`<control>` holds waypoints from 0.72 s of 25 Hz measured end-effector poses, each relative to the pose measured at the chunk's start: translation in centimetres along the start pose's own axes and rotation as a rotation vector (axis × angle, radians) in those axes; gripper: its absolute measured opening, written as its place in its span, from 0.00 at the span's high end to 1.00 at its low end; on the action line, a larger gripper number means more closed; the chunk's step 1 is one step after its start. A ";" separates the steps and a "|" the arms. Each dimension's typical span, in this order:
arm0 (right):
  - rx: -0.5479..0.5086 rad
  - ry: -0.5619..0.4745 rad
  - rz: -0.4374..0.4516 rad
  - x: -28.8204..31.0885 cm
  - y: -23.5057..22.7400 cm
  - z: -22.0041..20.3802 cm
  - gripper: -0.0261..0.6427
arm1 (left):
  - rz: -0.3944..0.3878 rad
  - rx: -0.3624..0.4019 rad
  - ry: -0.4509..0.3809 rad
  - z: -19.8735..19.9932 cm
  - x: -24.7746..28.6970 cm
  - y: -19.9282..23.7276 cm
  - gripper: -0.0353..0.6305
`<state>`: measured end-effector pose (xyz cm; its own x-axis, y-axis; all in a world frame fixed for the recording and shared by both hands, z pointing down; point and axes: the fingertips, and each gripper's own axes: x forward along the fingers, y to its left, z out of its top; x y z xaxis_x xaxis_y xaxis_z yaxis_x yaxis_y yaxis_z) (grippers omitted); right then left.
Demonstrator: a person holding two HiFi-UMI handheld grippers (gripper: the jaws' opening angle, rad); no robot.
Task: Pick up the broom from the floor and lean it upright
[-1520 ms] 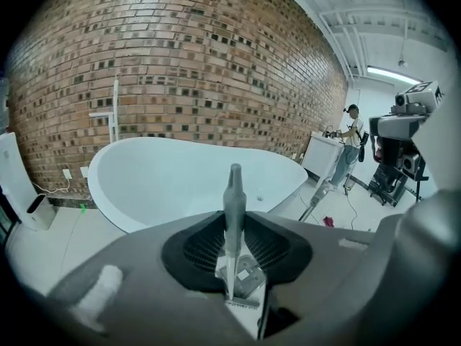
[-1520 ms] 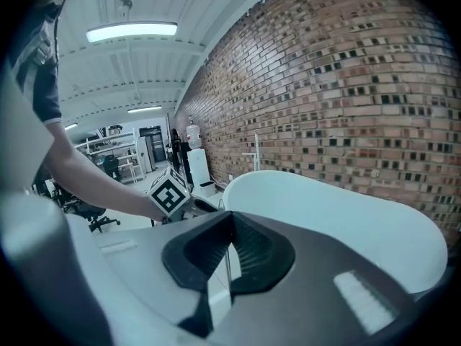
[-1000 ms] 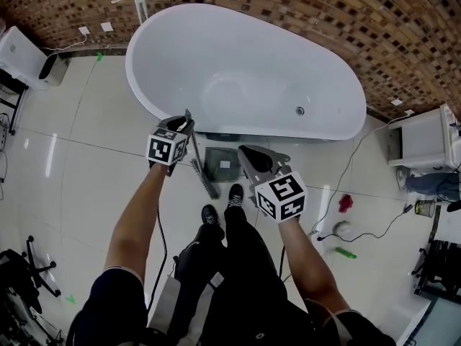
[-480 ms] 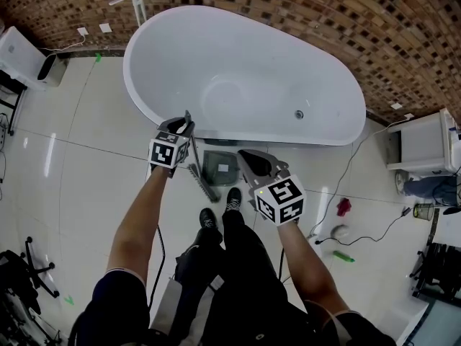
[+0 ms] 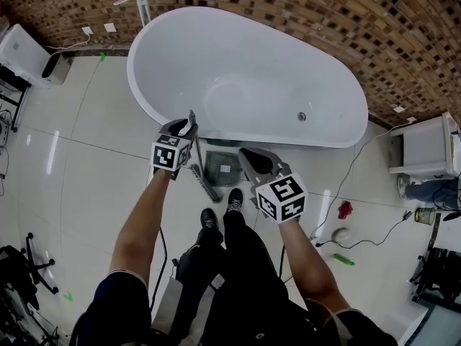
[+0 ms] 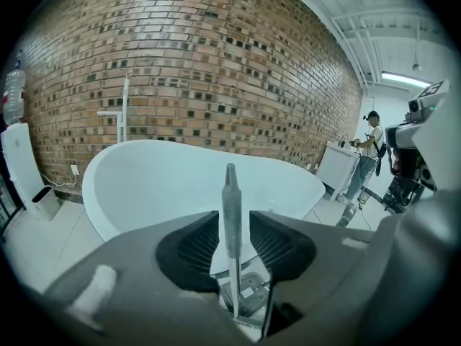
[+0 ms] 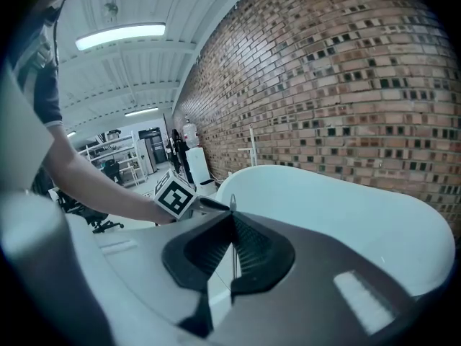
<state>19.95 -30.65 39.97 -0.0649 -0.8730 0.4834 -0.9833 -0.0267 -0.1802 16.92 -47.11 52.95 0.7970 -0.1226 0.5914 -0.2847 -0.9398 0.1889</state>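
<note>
Broom [image 6: 230,207] stands upright, handle tip pointing up.

Bright overhead light, glossy floor [image 5: 72,135] glare (fisheye-bent edges)

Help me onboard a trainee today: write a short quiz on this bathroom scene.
1. True or false: the bathtub stands by the brick wall.
2. What stands between the jaws of the left gripper? A) broom handle B) hose C) towel
3. Fill in: the right gripper holds ____.
Key: 1 true; 2 A, and those jaws have just been opening around it; 3 nothing.
</note>
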 end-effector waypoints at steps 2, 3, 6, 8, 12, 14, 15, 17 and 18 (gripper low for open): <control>-0.001 -0.004 0.003 0.0 0.1 0.2 0.95 | -0.001 -0.004 -0.005 0.2 -0.5 -0.2 0.74; -0.002 -0.006 0.005 0.0 0.2 0.4 0.95 | 0.001 -0.007 -0.010 0.3 -0.8 -0.2 0.74; -0.007 -0.018 0.011 0.0 0.5 0.8 0.95 | 0.014 -0.025 -0.041 0.9 -2.1 -0.5 0.74; -0.012 -0.029 0.013 -0.1 0.8 1.2 0.95 | 0.020 -0.034 -0.076 1.6 -3.4 -1.0 0.74; -0.017 -0.056 0.020 -0.2 1.8 2.0 0.95 | 0.008 -0.060 -0.161 3.0 -6.7 -2.9 0.75; -0.014 -0.072 0.025 -0.4 2.5 2.4 0.95 | -0.002 -0.068 -0.194 3.3 -8.5 -4.1 0.76; -0.013 -0.080 0.027 -0.6 2.8 2.6 0.95 | -0.006 -0.067 -0.209 3.5 -9.3 -4.7 0.80; -0.015 -0.099 0.032 -0.7 3.4 3.2 0.95 | -0.012 -0.056 -0.240 4.0 -10.9 -5.7 0.86; -0.018 -0.109 0.034 -0.7 3.8 3.6 0.95 | -0.016 -0.048 -0.253 4.3 -11.7 -6.1 0.87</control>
<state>16.91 -31.87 35.89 -0.0809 -0.9209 0.3814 -0.9838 0.0123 -0.1788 11.63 -41.34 41.51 0.9077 -0.1893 0.3745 -0.2911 -0.9268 0.2372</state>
